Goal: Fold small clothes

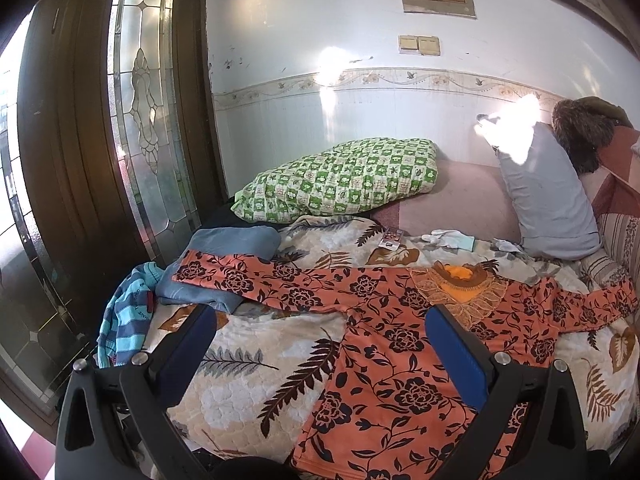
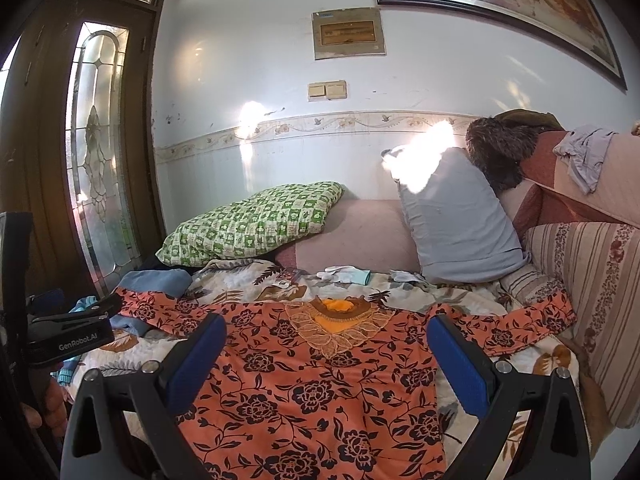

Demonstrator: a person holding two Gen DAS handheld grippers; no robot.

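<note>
Left wrist view: the left gripper [image 1: 320,344] hovers with fingers wide apart, holding nothing; the orange shirt [image 1: 384,344] lies flat on the bed [image 1: 248,364], its body under the right finger. Right wrist view: right gripper [image 2: 326,356] fingers spread too, shirt [image 2: 320,392] centred between them, below.

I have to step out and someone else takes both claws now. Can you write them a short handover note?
Left claw: open, holding nothing, above the bed.
Right claw: open, holding nothing.
Orange floral top: spread flat on the leaf-print blanket, sleeves out, collar toward the wall.
Blue garment and striped garment: lying at the left.
Done: top laid out.
Left: all folds.
</note>
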